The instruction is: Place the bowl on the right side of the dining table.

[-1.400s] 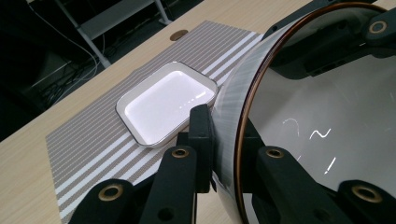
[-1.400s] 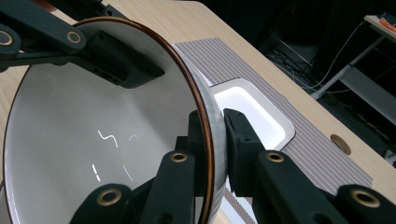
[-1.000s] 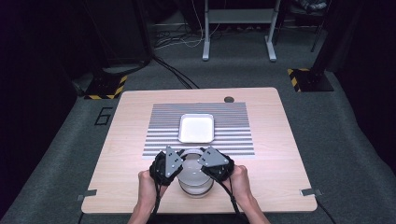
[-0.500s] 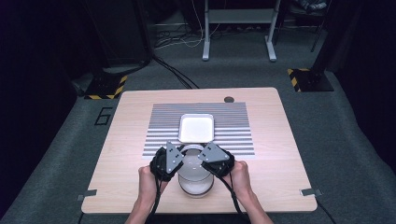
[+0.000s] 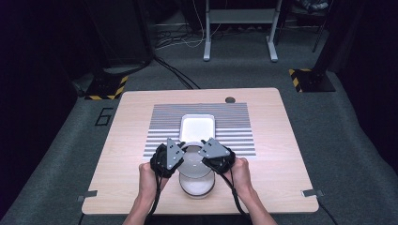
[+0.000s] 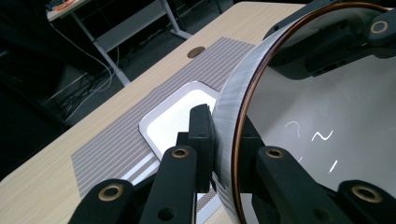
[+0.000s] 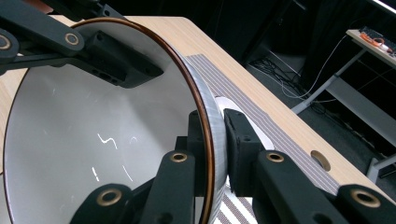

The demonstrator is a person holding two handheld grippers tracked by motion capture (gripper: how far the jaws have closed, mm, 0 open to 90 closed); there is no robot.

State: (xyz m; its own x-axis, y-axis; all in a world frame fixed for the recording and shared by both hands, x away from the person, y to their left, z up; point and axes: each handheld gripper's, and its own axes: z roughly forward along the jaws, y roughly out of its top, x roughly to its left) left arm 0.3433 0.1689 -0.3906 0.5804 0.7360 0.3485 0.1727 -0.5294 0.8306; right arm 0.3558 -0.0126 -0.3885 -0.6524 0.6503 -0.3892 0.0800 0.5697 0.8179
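Observation:
A pale grey bowl (image 5: 195,169) with a thin brown rim hangs tilted above the front of the wooden table (image 5: 131,126), held from both sides. My left gripper (image 5: 180,161) is shut on its left rim; in the left gripper view the gripper (image 6: 224,140) pinches the bowl (image 6: 303,116) wall, one jaw inside and one outside. My right gripper (image 5: 207,159) is shut on the opposite rim, and in its own view the gripper (image 7: 217,140) clamps the bowl (image 7: 93,130) wall the same way. A white square tray (image 5: 197,127) lies just beyond the bowl.
The tray rests on a grey striped mat (image 5: 234,122) in the table's middle. A round cable hole (image 5: 229,99) sits at the far edge. A metal desk frame (image 5: 239,18) and cables stand on the dark floor behind the table.
Both grippers and the bowl have shifted a little away from the table's front edge, toward the tray. The grips are unchanged.

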